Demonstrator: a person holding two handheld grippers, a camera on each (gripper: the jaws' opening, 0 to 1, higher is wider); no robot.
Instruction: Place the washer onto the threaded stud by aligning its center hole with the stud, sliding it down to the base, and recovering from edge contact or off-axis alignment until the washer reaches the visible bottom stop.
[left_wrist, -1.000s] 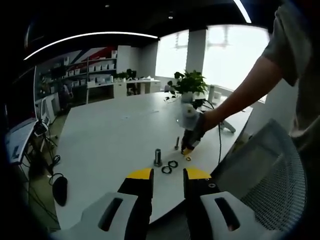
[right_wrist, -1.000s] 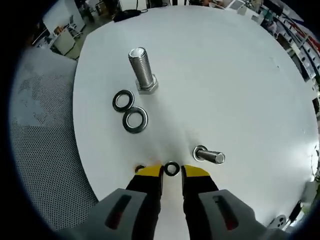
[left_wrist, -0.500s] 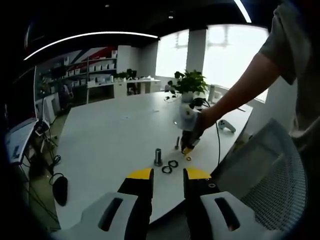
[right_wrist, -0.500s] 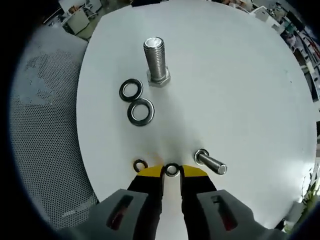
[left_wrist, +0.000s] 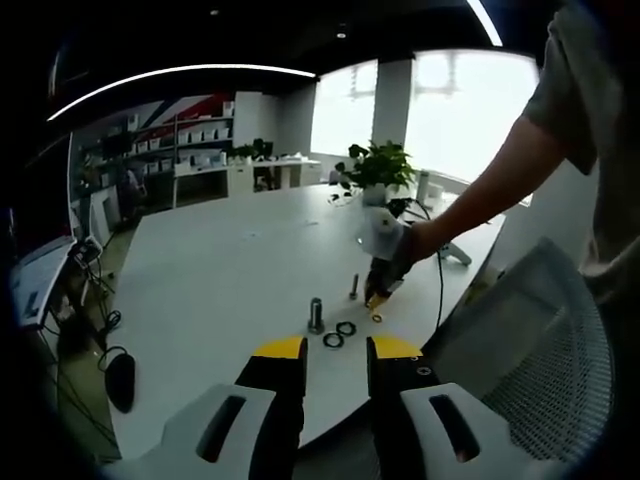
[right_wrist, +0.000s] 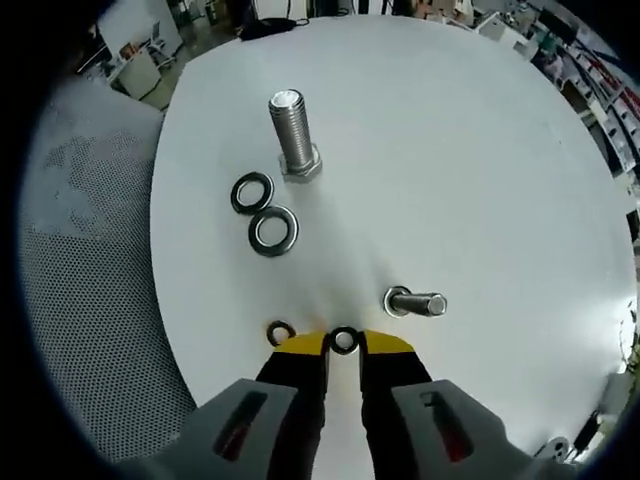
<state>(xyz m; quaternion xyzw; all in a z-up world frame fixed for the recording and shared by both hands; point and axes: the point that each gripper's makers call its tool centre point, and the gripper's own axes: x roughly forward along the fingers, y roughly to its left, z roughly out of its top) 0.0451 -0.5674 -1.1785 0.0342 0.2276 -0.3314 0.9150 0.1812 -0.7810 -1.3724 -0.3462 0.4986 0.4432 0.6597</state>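
Right gripper (right_wrist: 343, 343) jaws clamped on a small washer (right_wrist: 344, 340), slim threaded stud (right_wrist: 416, 302) just beyond, another small washer (right_wrist: 280, 332) beside, 2 large washers (right_wrist: 263, 211) near a thick bolt (right_wrist: 294, 143), white table (right_wrist: 480, 180), left gripper (left_wrist: 335, 349) jaws held apart, nothing gripped.

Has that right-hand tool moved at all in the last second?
Barely. In the left gripper view, the right tool stays beside the small stud.

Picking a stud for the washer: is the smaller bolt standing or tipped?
Upright. In the right gripper view the small bolt stands head-down on the table, like the big bolt.
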